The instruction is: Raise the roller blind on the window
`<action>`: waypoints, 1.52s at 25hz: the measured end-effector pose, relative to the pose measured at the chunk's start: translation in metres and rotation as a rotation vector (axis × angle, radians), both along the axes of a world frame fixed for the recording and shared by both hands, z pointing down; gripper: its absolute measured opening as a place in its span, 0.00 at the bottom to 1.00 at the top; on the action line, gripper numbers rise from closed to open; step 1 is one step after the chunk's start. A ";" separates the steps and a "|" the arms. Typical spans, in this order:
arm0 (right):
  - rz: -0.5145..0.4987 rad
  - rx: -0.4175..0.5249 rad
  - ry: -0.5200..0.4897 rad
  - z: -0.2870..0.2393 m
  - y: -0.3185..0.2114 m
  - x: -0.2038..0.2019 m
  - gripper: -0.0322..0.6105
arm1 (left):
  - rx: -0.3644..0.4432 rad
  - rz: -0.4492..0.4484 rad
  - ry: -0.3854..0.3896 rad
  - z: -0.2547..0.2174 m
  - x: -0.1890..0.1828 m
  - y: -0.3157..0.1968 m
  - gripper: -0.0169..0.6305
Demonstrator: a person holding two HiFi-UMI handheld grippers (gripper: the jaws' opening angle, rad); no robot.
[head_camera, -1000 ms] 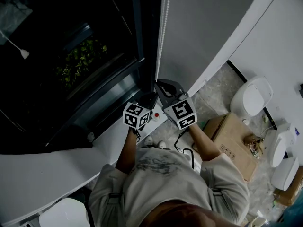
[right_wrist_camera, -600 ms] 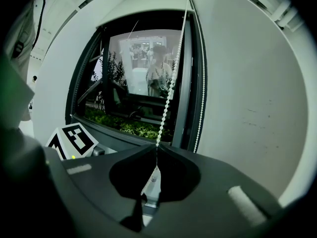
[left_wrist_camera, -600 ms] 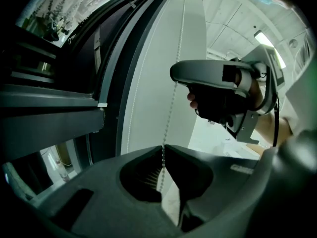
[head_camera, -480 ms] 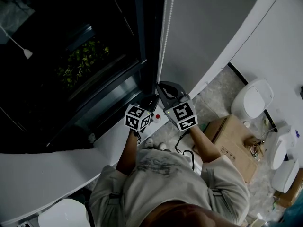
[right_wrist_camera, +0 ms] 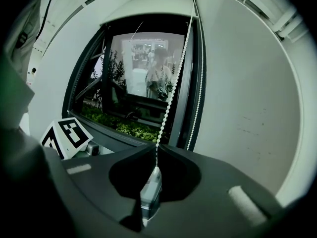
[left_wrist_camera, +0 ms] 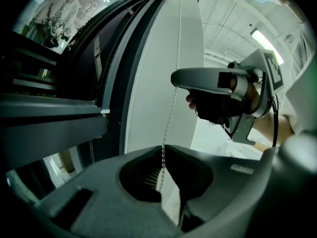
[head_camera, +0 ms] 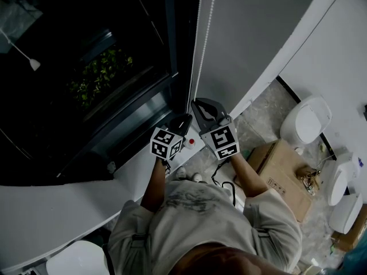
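The speckled floor (head_camera: 262,105) carries a cardboard box (head_camera: 282,172), with white rounded objects (head_camera: 307,119) lying near it.

- Bead chain (head_camera: 194,44): in the head view both strands run off the top edge, so the upper end is out of frame.
- Left gripper (left_wrist_camera: 163,148): the jaws have just been opening slightly, with the chain between the tips. Below the tips the chain disappears behind the gripper body.
- Right gripper (right_wrist_camera: 156,148): a pale chain connector (right_wrist_camera: 150,192) sits in the jaw hollow. Its lower end is hidden by the body.
- Window glass (right_wrist_camera: 143,63): the reflected figure is blurred, and no detail is readable.
- Cardboard box (head_camera: 284,168): the near corner is covered by the right forearm of the person (head_camera: 195,211).
- Person: the head is cut by the bottom edge.
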State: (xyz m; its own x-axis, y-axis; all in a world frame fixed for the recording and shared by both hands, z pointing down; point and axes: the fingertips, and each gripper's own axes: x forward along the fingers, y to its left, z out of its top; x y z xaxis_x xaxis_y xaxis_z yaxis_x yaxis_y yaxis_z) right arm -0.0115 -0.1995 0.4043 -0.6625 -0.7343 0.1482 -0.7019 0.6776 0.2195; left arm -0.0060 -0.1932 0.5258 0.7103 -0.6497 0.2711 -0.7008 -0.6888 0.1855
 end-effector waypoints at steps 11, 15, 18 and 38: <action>0.011 -0.008 0.021 0.005 -0.001 0.003 0.13 | 0.029 -0.025 0.019 -0.010 -0.007 -0.001 0.11; 0.029 -0.010 0.031 0.006 -0.001 0.010 0.17 | 0.051 -0.040 0.024 -0.019 -0.012 -0.002 0.13; 0.056 -0.014 0.030 0.007 0.001 0.020 0.22 | 0.075 -0.054 0.027 -0.029 -0.016 0.000 0.14; 0.083 -0.019 -0.107 -0.004 0.029 0.044 0.06 | 0.277 -0.105 0.091 -0.114 -0.031 0.020 0.04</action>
State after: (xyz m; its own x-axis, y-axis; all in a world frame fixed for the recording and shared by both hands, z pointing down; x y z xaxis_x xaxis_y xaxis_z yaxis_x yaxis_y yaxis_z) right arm 0.0322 -0.1706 0.4007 -0.6125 -0.7849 0.0943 -0.7744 0.6197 0.1276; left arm -0.0367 -0.1729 0.4116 0.6484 -0.7612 0.0116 -0.7601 -0.6464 0.0661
